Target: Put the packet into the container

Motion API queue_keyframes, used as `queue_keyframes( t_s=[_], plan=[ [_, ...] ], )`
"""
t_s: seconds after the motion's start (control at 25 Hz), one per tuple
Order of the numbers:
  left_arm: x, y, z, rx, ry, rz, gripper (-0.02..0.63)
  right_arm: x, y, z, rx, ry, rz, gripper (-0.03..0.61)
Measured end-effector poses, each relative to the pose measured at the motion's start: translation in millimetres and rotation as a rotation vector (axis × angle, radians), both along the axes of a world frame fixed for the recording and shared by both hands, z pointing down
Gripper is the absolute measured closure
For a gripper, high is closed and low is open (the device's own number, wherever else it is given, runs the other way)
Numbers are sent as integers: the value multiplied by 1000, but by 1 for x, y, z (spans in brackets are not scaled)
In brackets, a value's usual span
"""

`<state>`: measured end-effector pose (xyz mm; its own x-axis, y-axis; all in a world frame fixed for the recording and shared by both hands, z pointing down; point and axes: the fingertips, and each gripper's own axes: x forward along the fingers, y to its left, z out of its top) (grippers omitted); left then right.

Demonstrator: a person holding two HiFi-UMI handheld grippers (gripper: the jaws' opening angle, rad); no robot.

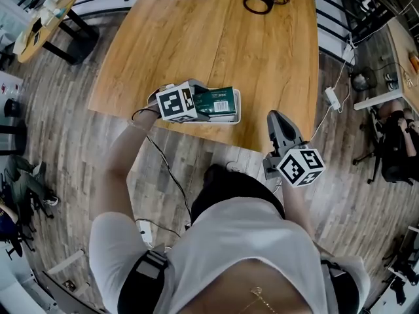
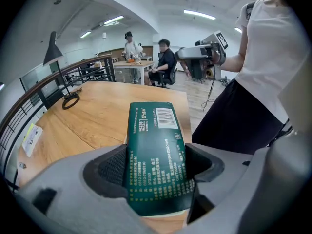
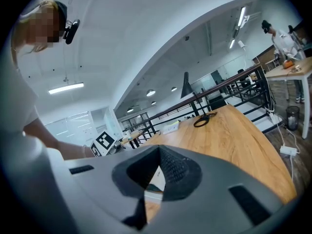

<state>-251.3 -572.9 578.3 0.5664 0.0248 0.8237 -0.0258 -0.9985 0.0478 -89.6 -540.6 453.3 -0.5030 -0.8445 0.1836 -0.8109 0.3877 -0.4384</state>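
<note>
Wooden worktop (image 1: 222, 44) fills the upper middle of the head view. Nearest, at the lower right, the right gripper (image 1: 277, 119) pokes over the worktop's near edge, jaws pressed together with nothing in them. Up and left of it, the left gripper (image 2: 156, 169) is clamped on the dark green packet (image 1: 219, 101), which sits inside the outline of the white container (image 1: 237, 110) at that near edge — can't tell if it's touching the bottom. Far end, top of frame — a coiled black cable (image 1: 258, 3).

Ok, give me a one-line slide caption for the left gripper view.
Left claw clamped on a dark green rectangular packet, barcode end pointing out over the light wooden table.
</note>
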Motion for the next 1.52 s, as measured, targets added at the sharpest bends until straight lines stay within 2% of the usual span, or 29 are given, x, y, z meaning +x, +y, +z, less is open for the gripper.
queue_keyframes(
  t_s=[0.4, 0.84, 1.04, 1.32, 1.52],
  plan=[
    [1, -2, 34, -21, -70, 50, 236, 8, -2, 3, -18, 12, 29, 568],
    [4, -4, 32, -52, -54, 17, 235, 14, -4, 6, -27, 15, 34, 568],
    [9, -14, 15, -17, 8, -39, 236, 14, -6, 5, -22, 14, 27, 568],
    [10, -19, -12, -6, 192, -202, 244, 6, -10, 4, -18, 6, 8, 568],
    [10, -33, -30, 49, 352, -390, 276, -6, -14, 2, -14, -19, -16, 568]
  ],
)
